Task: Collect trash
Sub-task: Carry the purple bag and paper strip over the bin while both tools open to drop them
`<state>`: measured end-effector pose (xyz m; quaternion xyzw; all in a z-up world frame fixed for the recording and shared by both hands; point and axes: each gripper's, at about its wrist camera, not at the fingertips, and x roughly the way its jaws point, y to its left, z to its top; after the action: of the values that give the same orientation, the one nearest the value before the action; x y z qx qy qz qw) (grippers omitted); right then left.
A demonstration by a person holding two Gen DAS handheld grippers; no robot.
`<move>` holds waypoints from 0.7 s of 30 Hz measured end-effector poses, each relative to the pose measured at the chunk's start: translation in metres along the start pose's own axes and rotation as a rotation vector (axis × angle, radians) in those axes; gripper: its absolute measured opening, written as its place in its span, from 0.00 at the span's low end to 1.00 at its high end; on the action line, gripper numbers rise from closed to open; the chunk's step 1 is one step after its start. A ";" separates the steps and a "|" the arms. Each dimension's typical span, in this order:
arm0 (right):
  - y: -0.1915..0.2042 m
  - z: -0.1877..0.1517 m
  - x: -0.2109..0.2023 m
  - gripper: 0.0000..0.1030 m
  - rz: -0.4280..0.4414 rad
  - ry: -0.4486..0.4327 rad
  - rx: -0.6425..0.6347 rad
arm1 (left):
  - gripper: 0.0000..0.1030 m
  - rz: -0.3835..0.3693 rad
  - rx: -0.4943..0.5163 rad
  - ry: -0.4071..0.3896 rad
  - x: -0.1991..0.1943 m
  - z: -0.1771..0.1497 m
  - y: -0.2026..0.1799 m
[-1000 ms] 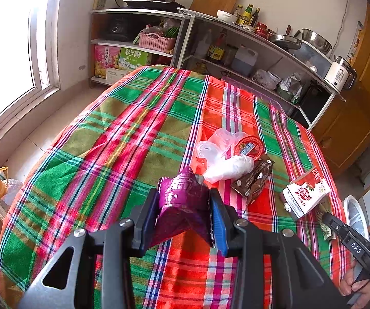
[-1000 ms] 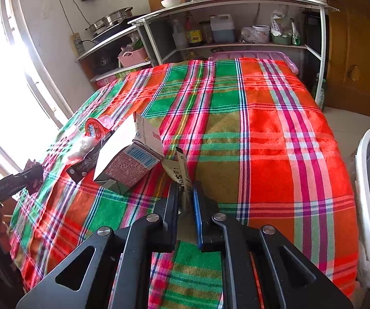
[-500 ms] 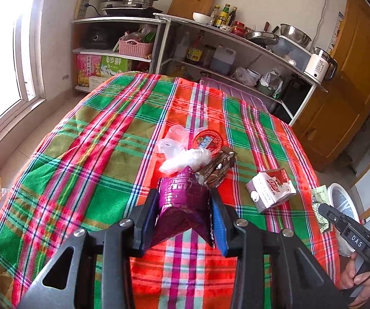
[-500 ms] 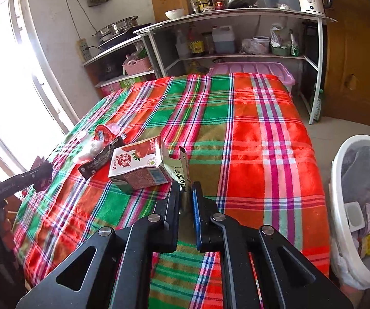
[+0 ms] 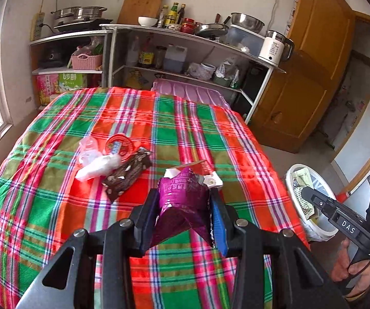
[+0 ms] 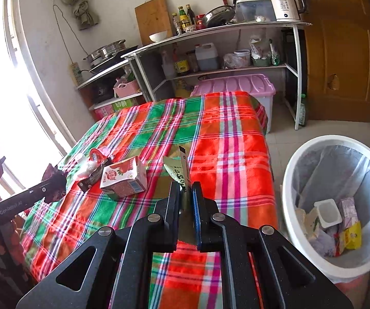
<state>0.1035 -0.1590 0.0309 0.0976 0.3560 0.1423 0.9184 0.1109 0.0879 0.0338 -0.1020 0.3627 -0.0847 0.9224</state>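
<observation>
Plaid tablecloth point(image 5: 64, 206) covers the table before kitchen shelving point(image 6: 223, 51). I read my left gripper point(image 5: 185, 206) clamped on a crumpled purple wrapper point(image 5: 182, 195), held above the cloth. My right gripper point(image 6: 185, 193) is pinched on a flat green sachet point(image 6: 178, 171) standing up between its fingers. White trash bin point(image 6: 288, 180) sits on the floor just right of the table, some trash inside. A milk carton point(image 6: 123, 177), brown wrapper point(image 5: 128, 175) and red-lidded cup point(image 5: 119, 146) lie on the cloth.
</observation>
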 end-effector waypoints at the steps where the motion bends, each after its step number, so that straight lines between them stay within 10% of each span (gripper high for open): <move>1: -0.005 0.001 -0.004 0.09 -0.010 -0.003 0.006 | 0.39 -0.012 0.009 0.001 0.002 0.001 -0.008; 21: -0.129 0.000 -0.065 0.09 -0.198 -0.051 0.152 | 0.40 -0.272 0.194 0.104 0.062 0.006 -0.174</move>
<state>0.0827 -0.3020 0.0351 0.1349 0.3501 0.0211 0.9267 0.1460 -0.0937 0.0410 -0.0561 0.3828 -0.2484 0.8881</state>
